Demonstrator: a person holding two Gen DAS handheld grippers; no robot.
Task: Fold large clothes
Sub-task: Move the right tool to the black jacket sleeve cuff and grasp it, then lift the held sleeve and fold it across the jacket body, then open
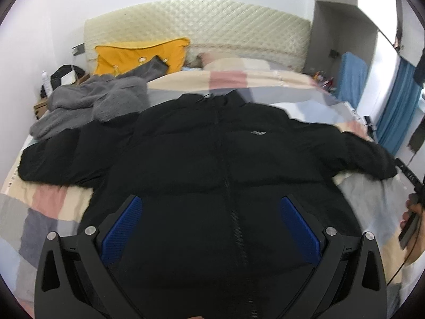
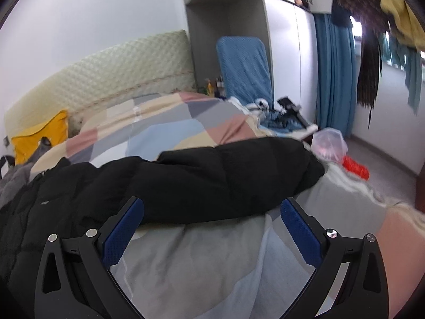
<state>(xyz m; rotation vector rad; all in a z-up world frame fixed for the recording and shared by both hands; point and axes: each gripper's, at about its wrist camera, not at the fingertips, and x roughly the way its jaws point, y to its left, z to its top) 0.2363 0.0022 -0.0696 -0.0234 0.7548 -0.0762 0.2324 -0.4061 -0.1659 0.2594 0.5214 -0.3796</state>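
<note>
A black puffer jacket (image 1: pixel 212 154) lies front up and spread flat on the bed, zipper closed, both sleeves stretched out to the sides. My left gripper (image 1: pixel 211 207) is open and empty, hovering over the jacket's lower front near the zipper. In the right wrist view the jacket's right sleeve (image 2: pixel 225 178) runs across the bed. My right gripper (image 2: pixel 212 210) is open and empty, just in front of that sleeve's lower edge, above the bedcover.
The bed has a patchwork cover (image 2: pixel 164 127) and a quilted cream headboard (image 1: pixel 212 26). A grey fleece garment (image 1: pixel 98 101) and a yellow pillow (image 1: pixel 138 53) lie at the far left. A blue chair (image 2: pixel 244 66), clutter and a red object (image 2: pixel 356 168) are beside the bed.
</note>
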